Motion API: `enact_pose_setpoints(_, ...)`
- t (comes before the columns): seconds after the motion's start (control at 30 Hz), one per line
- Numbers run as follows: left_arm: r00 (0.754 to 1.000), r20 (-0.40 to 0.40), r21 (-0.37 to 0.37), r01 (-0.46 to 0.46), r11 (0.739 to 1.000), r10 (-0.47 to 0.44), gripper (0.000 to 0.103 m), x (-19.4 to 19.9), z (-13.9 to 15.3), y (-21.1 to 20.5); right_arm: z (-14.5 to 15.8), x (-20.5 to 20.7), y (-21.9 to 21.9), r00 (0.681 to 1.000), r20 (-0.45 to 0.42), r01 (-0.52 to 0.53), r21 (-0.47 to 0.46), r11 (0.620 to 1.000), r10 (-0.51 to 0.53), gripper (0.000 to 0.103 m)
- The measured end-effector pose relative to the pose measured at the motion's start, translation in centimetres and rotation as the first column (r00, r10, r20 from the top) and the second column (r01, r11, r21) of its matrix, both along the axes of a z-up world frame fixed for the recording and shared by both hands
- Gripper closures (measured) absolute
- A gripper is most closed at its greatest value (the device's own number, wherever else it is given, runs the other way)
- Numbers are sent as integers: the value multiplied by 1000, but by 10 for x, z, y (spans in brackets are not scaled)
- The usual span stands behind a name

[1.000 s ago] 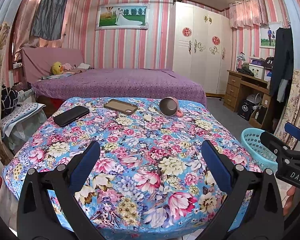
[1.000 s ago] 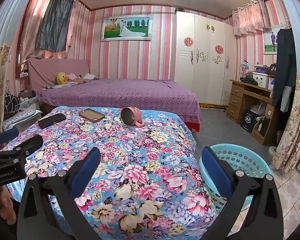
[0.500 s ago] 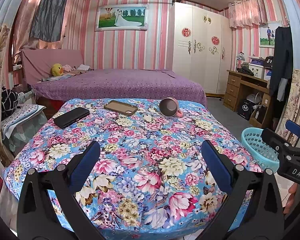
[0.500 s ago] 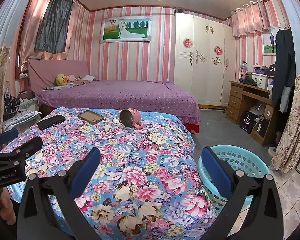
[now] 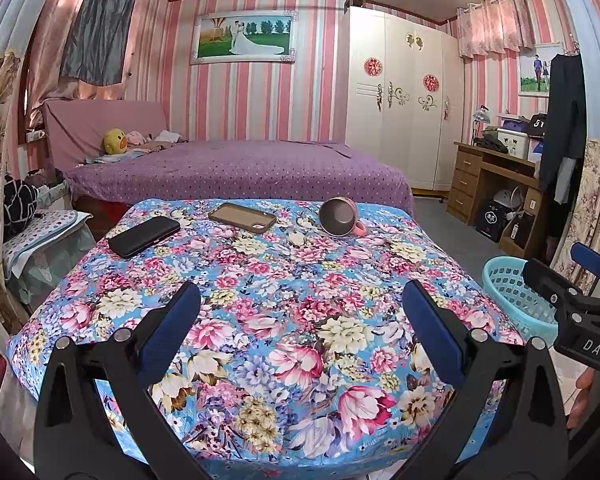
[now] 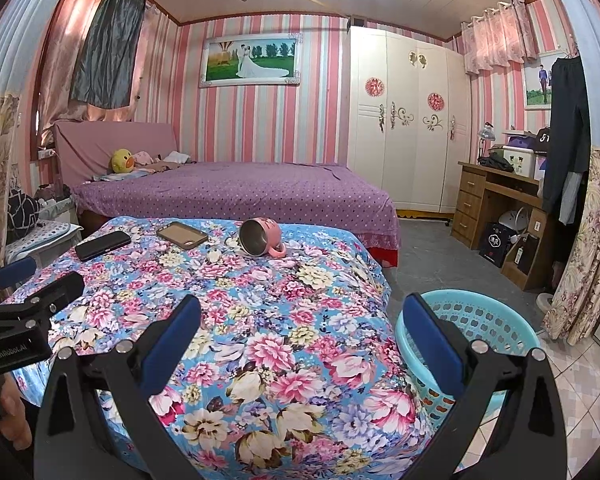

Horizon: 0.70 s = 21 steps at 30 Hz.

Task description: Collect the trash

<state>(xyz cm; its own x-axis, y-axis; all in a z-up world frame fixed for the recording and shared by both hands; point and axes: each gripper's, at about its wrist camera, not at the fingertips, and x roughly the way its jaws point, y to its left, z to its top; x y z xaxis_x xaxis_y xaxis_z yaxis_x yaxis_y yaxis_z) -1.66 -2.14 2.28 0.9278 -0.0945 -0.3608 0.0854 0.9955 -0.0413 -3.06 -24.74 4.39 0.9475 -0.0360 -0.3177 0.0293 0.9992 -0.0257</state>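
Both grippers hover at the near edge of the counter [image 5: 300,320], which is covered by a floral cloth. We see the left gripper [image 5: 300,320] with jaws spread wide and nothing between the blue pads. The right gripper [image 6: 300,332] is likewise spread wide and empty; its right finger overlaps the basket in view.

The pink mug [image 5: 340,222] lies on its side near the far edge of the counter, right of centre. Its long axis runs roughly near-to-far with a slight slant; the open mouth faces us and a bit left, and the dark metal interior is visible. The handle is down against the cloth on the right side. In the right wrist view the same mug [image 6: 260,237] shows its mouth angled toward the left gripper side.

The brown phone case [image 5: 242,217] lies flat to the left of the mug, apart from it, long axis running left-right with a slight slant. The black phone [image 5: 144,236] lies flat further left, near the left edge, long axis diagonal from near-left to far-right.

The teal basket [image 6: 480,332] stands upright on the floor just beside the right side of the counter; from here we can't tell what it contains.

We can't make out any distinct trash item among the floral print.
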Motion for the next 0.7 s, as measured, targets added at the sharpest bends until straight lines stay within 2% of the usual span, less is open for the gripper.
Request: enact_pose_setpoints(0.7, 1000, 1, 0, 0, 1000, 0, 5, 0, 0, 0, -1, -2, 2, 1000, 1, 2, -1, 1000, -2, 4)
